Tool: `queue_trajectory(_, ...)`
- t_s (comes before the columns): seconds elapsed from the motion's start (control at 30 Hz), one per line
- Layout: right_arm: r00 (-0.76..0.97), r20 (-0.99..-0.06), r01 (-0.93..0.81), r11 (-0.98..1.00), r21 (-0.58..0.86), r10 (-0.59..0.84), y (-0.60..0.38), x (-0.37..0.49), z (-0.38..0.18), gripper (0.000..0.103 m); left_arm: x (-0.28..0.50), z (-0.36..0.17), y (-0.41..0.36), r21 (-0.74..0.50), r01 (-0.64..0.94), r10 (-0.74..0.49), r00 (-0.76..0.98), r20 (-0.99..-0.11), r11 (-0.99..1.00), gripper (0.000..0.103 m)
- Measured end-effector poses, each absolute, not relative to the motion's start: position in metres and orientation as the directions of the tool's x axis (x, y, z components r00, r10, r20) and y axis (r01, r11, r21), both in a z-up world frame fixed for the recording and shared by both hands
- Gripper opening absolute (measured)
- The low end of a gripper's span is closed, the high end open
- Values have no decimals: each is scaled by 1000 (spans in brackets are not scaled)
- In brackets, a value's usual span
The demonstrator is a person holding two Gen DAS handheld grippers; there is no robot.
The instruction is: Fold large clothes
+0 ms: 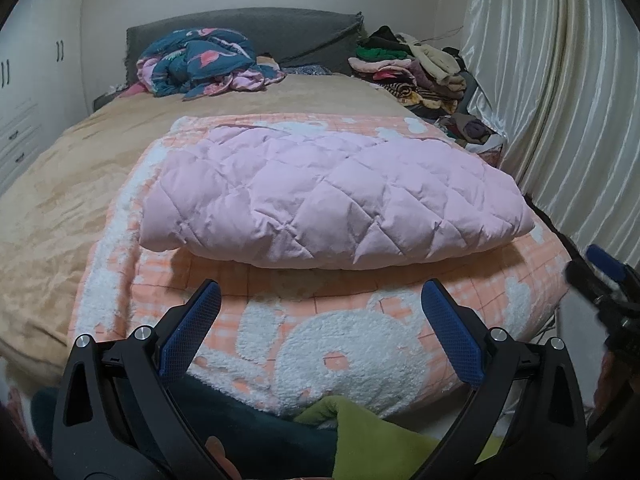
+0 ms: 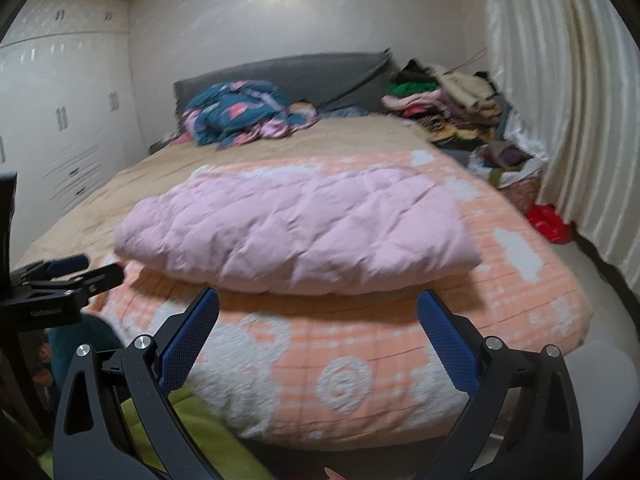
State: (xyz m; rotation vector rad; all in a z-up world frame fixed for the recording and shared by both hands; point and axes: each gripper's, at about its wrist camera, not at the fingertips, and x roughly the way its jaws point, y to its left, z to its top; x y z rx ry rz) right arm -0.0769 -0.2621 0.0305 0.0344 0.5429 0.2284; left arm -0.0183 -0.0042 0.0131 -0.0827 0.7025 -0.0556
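Observation:
A pink quilted garment (image 1: 320, 192) lies folded in a thick bundle on an orange-and-white fleece blanket (image 1: 340, 344) at the foot of the bed. It also shows in the right wrist view (image 2: 296, 232) on the same blanket (image 2: 360, 360). My left gripper (image 1: 320, 292) is open and empty, held back from the near edge of the bundle. My right gripper (image 2: 318, 300) is open and empty, also short of the bundle. The right gripper shows at the right edge of the left wrist view (image 1: 604, 280). The left gripper shows at the left edge of the right wrist view (image 2: 68, 276).
A crumpled blue-and-pink cloth (image 1: 204, 64) lies by the grey headboard (image 1: 260, 28). A heap of clothes (image 1: 416, 68) is piled at the far right corner. White curtains (image 1: 560, 100) hang on the right, a white wardrobe (image 2: 60, 120) stands on the left. Green fabric (image 1: 372, 440) lies below the grippers.

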Motion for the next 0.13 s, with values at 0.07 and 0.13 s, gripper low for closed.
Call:
queue_trajectory(0.07,842,-501,-160,980,121,199,-283,-73,30,99,-9,11,6,-108,-5,-67,754,-654,994,94)
queue_trajectory(0.13,855,-505,-54,990,132,114,-314,-67,25,99,4,9,24,-111,-48,-37,750,-661,993,94)
